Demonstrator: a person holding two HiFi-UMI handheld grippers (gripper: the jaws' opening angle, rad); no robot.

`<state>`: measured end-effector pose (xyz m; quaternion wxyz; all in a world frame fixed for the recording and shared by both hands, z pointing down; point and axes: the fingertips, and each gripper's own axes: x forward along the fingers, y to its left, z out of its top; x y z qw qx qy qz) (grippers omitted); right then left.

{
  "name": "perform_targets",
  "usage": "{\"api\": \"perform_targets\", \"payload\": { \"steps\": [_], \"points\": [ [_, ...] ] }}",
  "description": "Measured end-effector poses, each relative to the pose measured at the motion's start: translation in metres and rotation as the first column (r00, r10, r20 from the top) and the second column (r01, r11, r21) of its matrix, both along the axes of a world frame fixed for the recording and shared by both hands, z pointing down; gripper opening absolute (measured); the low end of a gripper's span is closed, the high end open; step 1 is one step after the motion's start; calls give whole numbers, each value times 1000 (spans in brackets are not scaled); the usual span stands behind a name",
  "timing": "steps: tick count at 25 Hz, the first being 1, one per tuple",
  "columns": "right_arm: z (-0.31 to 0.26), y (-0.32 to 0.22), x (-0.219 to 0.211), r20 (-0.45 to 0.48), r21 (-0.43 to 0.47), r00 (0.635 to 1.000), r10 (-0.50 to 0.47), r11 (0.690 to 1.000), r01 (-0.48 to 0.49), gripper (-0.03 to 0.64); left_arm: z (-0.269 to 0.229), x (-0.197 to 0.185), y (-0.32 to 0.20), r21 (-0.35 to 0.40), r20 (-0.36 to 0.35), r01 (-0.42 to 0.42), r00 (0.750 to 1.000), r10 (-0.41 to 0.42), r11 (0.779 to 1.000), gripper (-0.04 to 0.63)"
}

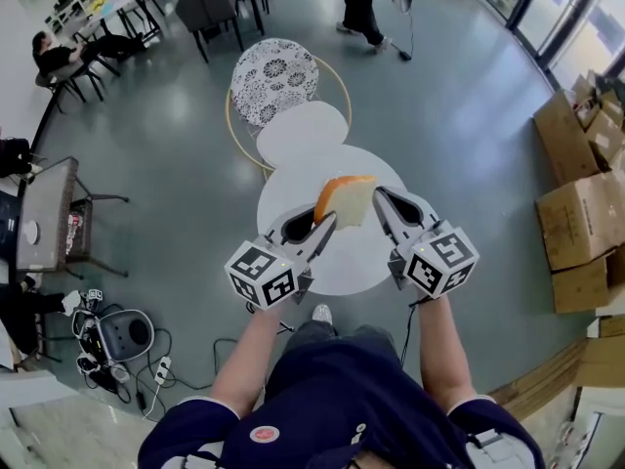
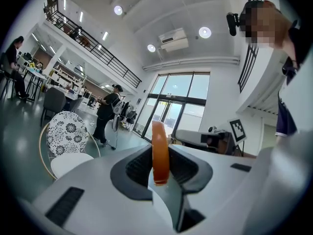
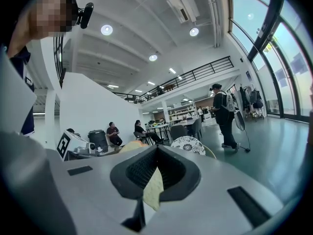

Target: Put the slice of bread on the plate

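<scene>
A slice of bread (image 1: 348, 200) with an orange-brown crust hangs in the air above a round white table (image 1: 337, 267), held from both sides. My left gripper (image 1: 325, 227) is shut on its left lower edge; in the left gripper view the crust (image 2: 160, 153) stands upright between the jaws. My right gripper (image 1: 382, 204) is shut on the right edge, and in the right gripper view a pale corner of the bread (image 3: 153, 189) sticks out between its jaws. I see no plate in any view.
Beyond the table stand a smaller round white top (image 1: 301, 133) and a black-and-white patterned chair (image 1: 275, 79) with a yellow hoop frame. A person (image 1: 363, 8) walks at the far side. Cardboard boxes (image 1: 581, 198) are stacked at the right, a dark side table (image 1: 44, 213) at the left.
</scene>
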<state>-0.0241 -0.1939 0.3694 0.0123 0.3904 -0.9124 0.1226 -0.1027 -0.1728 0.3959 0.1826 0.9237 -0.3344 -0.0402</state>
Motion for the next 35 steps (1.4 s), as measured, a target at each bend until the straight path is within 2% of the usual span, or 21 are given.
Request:
{"api": "perform_targets", "payload": {
  "steps": [10,22,30,35],
  "points": [
    [-4,-27,12,26,10,999,-43,999,43,6,-5,10,-20,-3,11,53,999,-53,999,97],
    [-5,-33,44,47,11,994,-96,995,96,6,-6,35,-22,-12,26,117,993,-117,993,97],
    [6,-34,49,50,-11,994,-95,995,95,6,5,37,-25,-32,38,131,991,-130,991,97],
    [22,-44,49,31,-40,996,-85,995,86,6,29,33,-38,-75,37,142,989,-140,987,97]
  ]
}}
